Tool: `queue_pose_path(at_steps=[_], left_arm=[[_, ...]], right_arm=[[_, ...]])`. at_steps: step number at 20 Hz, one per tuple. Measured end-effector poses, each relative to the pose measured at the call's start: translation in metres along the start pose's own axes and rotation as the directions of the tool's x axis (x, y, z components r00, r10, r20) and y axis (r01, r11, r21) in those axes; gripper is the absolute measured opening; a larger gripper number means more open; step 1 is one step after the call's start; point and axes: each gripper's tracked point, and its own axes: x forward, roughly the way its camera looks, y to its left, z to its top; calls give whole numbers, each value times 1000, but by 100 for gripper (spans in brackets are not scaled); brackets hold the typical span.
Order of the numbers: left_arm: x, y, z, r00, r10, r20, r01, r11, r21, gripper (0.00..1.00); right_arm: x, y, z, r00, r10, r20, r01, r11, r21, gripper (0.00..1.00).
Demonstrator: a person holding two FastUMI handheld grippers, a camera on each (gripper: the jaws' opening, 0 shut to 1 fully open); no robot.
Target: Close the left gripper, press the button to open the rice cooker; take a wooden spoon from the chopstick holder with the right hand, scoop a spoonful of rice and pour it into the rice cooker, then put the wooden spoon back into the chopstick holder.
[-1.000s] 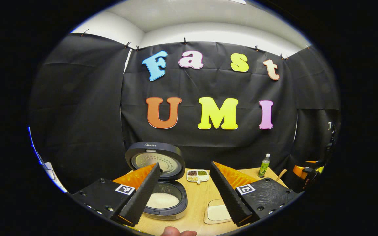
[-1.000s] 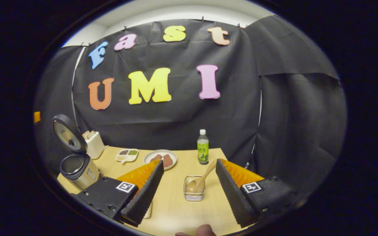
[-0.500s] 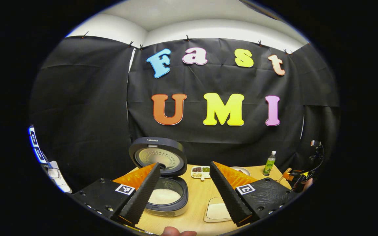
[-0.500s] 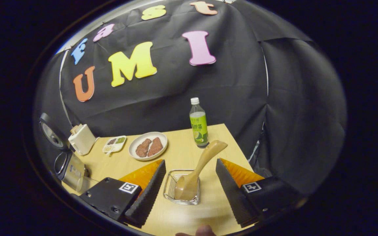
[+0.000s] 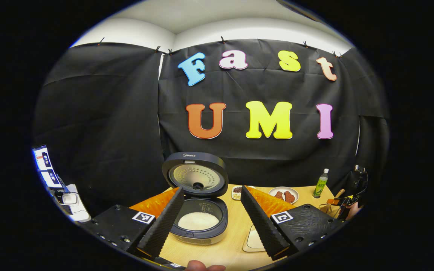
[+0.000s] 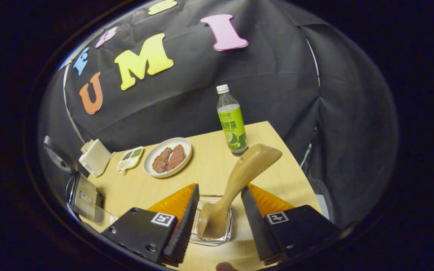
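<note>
The rice cooker (image 5: pixel 202 226) stands open with its lid (image 5: pixel 196 176) upright and white rice in the pot. My left gripper (image 5: pixel 212 189) hangs open just in front of it, holding nothing. The wooden spoon (image 6: pixel 252 162) stands bowl-down in the wire chopstick holder (image 6: pixel 233 229), its handle leaning up to the right. My right gripper (image 6: pixel 220 188) is open, one finger on each side of the spoon's neck; the right finger is very near it and the left one stands apart. In the right gripper view the cooker (image 6: pixel 85 195) sits at the far left. A flat dish of rice (image 5: pixel 254 239) lies beside the cooker.
On the wooden table (image 6: pixel 202 165) are a plate with two pieces of meat (image 6: pixel 168 158), a green-labelled bottle (image 6: pixel 232 124), a small divided dish (image 6: pixel 129 159) and a white box (image 6: pixel 94 162). The table's right edge runs close past the holder.
My right gripper has come down and forward over the holder, and its fingers have narrowed around the spoon. The left gripper has drifted left, so the cooker sits farther right in its view.
</note>
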Motion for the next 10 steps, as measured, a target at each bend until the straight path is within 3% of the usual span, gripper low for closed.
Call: queue_pose_path(at_steps=[3,4,10], left_arm=[[-1,0,2,1000,5,1,-5,1000,5,97],[-1,0,3,1000,5,2,-5,1000,2,97],[1,-2,-4,1000,-12,-6,12,1000,-12,97]], right_arm=[[-2,-1,5,1000,-13,14,13,1000,7,46],[-5,0,7,1000,-19,17,18,1000,12,28],[-30,15,20,998,-11,64,10,1000,19,10]])
